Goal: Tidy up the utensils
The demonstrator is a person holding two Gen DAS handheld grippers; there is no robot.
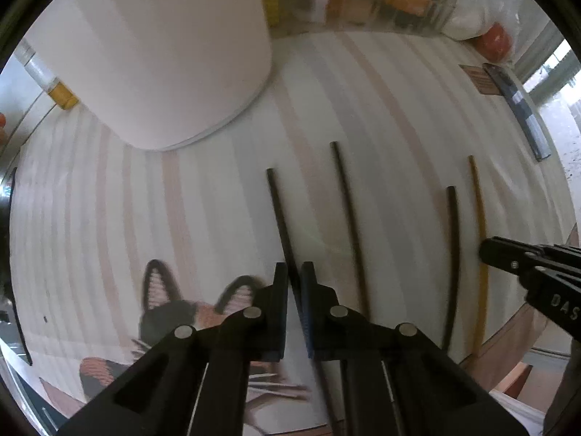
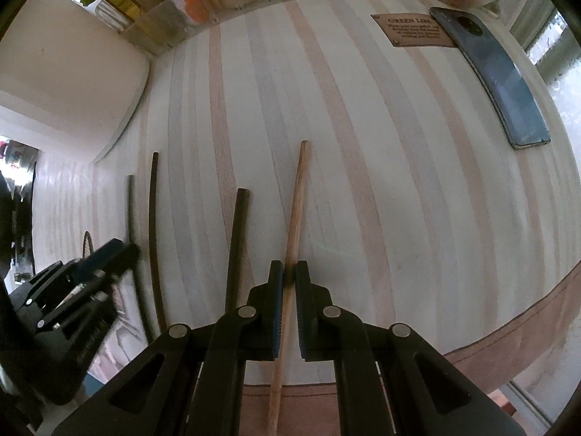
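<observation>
Dark chopstick (image 1: 279, 214) runs between the left hand-held gripper (image 1: 294, 272), its lower end hidden.

Both wrist views showed soft, even daylight, moderately dim. Brightest patches lay at far right, where window (image 2: 544, 47) glared, washed out. Shadows under chopsticks (image 2: 296, 200) were faint. Fisheye bent striped mat (image 2: 363, 145) lines strongly toward edges; black vignette ringed frames. Far clutter was blurred; left gripper (image 2: 120, 250) smeared in right view.
</observation>
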